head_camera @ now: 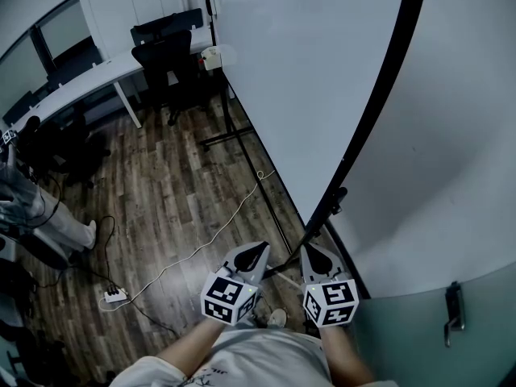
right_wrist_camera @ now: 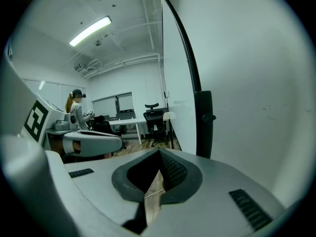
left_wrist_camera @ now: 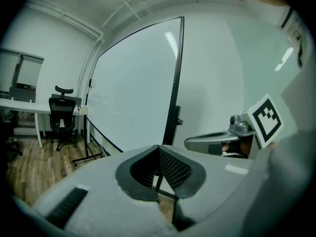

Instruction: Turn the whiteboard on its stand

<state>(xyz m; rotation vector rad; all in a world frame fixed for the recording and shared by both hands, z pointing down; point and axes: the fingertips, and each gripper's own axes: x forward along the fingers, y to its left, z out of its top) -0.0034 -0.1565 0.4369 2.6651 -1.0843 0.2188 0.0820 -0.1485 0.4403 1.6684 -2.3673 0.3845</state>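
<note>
– On the wooden floor (head_camera: pixel 185 184) in the head view, what lies round the whiteboard (head_camera: pixel 298 71)?

– A white cable (head_camera: pixel 218 234) snakes from a power strip (head_camera: pixel 115 296) towards the stand's floor rail (head_camera: pixel 276 214). Two office chairs (head_camera: pixel 165 59) and a long desk (head_camera: pixel 81 87) sit at the board's far end. A person (head_camera: pixel 55 220) stands well off at the left. A wall (head_camera: pixel 451 160) is close behind the board on the right.

– And the board itself?

– Upright. Its white face looks left into the room and its back is to the wall. Its length runs away from the grippers towards the desk. The near black frame edge (head_camera: pixel 384 95) is just ahead of the right gripper (head_camera: pixel 312 254). The left gripper (head_camera: pixel 256 250) is beside that one, apart from the board.

– The left gripper view?

– Fingers pressed together, nothing between them. Beyond them the frame edge stands vertical, with a locking knob (left_wrist_camera: pixel 178 121) low on it. The face spreads left towards a chair and the stand's foot (left_wrist_camera: pixel 86 157).

– The right gripper view?

– Fingers closed tip to tip here too, and empty. The board shows almost edge-on, thin, just right of centre, and the wall fills the right side. A ceiling light (right_wrist_camera: pixel 91 31) glows overhead.
</note>
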